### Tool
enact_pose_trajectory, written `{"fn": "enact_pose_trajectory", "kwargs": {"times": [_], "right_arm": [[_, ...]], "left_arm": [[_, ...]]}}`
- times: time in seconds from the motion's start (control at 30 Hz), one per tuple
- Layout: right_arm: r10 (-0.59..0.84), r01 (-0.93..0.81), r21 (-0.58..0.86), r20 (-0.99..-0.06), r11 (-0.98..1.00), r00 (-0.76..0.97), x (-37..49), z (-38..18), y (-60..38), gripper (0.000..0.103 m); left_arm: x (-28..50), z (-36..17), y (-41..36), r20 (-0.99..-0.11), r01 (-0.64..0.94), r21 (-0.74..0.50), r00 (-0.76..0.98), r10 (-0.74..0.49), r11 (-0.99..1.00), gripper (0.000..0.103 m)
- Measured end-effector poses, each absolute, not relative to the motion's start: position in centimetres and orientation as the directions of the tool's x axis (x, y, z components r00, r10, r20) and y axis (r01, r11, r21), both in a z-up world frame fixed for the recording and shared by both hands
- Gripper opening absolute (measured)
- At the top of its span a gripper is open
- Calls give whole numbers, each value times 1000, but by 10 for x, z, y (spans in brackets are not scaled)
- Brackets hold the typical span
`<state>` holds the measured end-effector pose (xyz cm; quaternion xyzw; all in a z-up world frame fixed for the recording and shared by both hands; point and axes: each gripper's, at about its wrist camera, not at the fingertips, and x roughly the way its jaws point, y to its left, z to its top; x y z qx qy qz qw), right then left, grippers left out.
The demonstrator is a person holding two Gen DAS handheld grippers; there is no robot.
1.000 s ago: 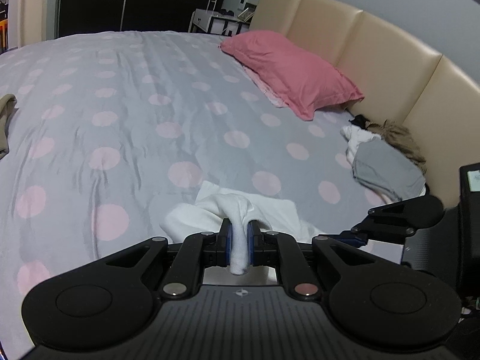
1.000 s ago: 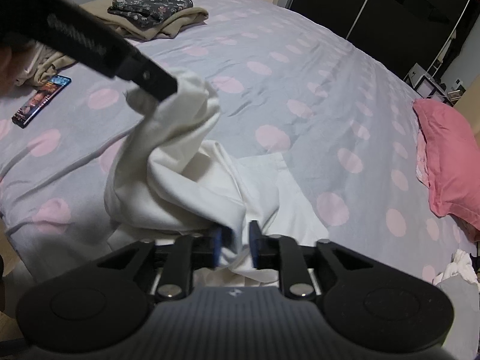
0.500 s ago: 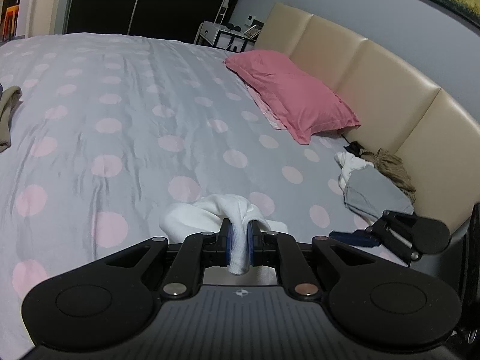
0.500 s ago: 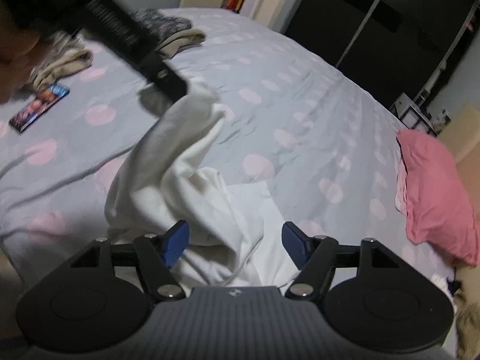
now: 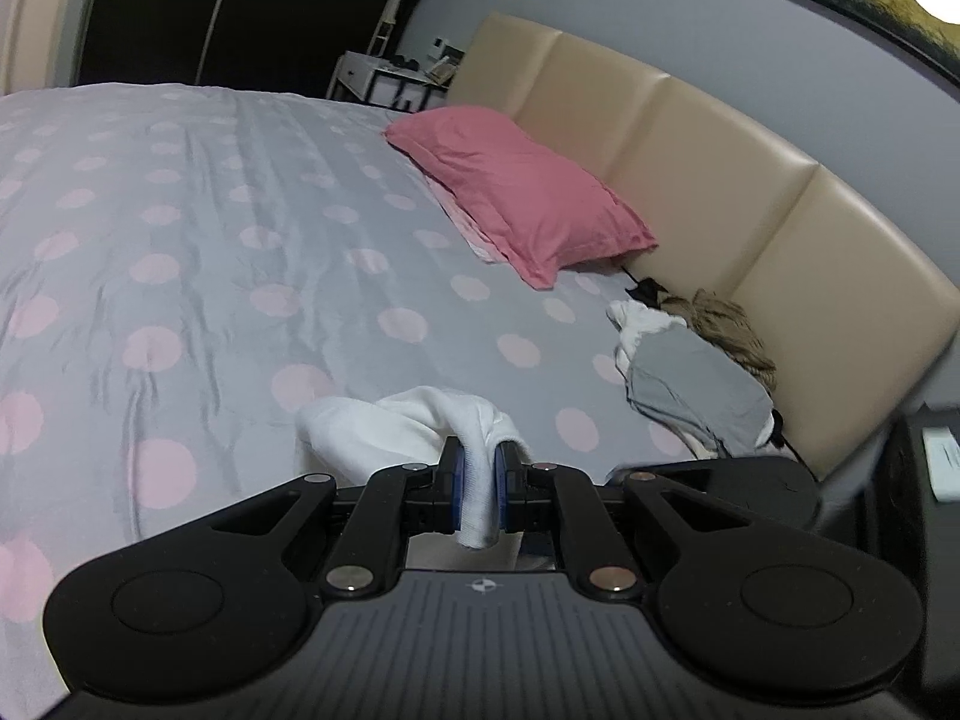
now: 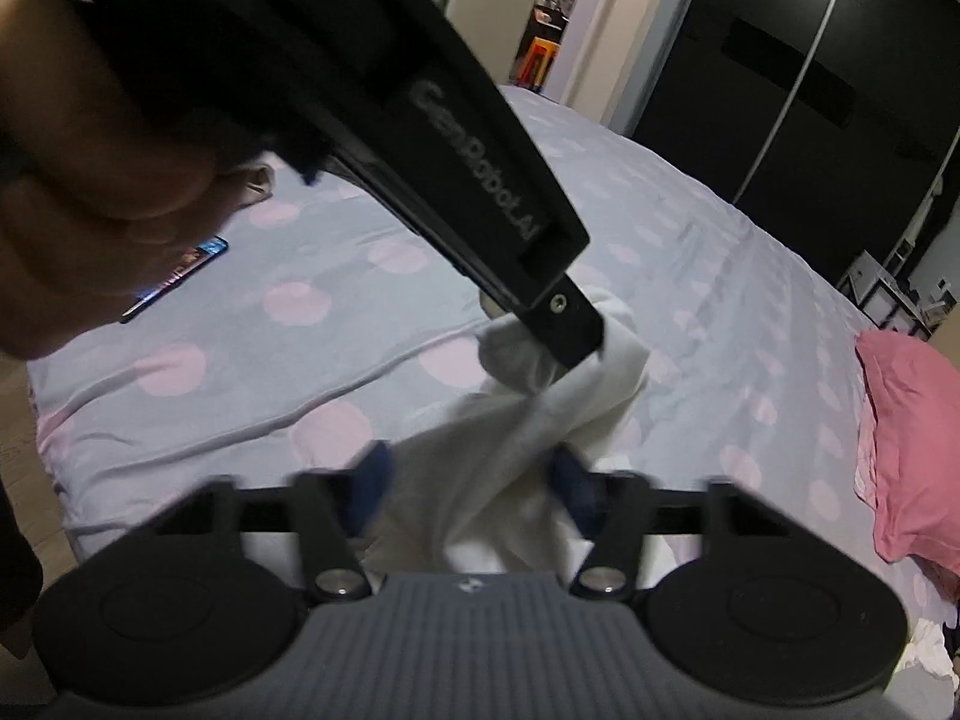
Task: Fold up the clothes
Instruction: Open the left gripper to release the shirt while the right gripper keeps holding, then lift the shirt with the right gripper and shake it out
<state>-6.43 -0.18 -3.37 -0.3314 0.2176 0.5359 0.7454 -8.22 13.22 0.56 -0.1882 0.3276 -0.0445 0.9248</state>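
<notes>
A white garment (image 5: 390, 426) lies bunched on the grey, pink-dotted bed sheet (image 5: 180, 210). My left gripper (image 5: 478, 489) is shut on a fold of it, and the cloth hangs down between the blue pads. In the right wrist view the same left gripper (image 6: 576, 324) lifts the white garment (image 6: 570, 396) into a peak, held by a person's hand (image 6: 90, 180). My right gripper (image 6: 474, 483) is low in front of it. Its jaws are blurred, still apart and closing, with cloth lying between them; the pads do not visibly press on it.
A pink pillow (image 5: 528, 198) rests against the beige headboard (image 5: 750, 180). A pile of grey, white and brown clothes (image 5: 690, 378) sits by the headboard. A phone (image 6: 174, 276) lies near the bed's edge. Dark wardrobe doors (image 6: 780, 60) stand beyond the bed.
The right jaws, nearly shut on the cloth a second ago, swung wide and now stand narrower around it. The left gripper has come closer to the right camera, cloth still gripped.
</notes>
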Motion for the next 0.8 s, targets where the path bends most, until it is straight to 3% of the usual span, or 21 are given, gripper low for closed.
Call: {"fn": "enact_pose_trajectory", "kwargs": {"times": [0.1, 0.2, 0.47, 0.8], "right_arm": [[657, -947, -224, -682, 232, 322, -54, -28, -5, 9], [659, -935, -225, -664, 275, 354, -46, -21, -11, 8], [655, -881, -221, -599, 417, 460, -17, 0, -30, 7], [682, -835, -145, -513, 531, 522, -3, 30, -51, 4]], "left_arm": [[-84, 7, 134, -581, -44, -380, 789, -202, 924, 8], [-86, 9, 142, -574, -66, -387, 797, -185, 920, 10], [-81, 1, 144, -632, -105, -325, 763, -134, 940, 50], [-69, -25, 119, -717, -58, -164, 693, -78, 985, 53]]}}
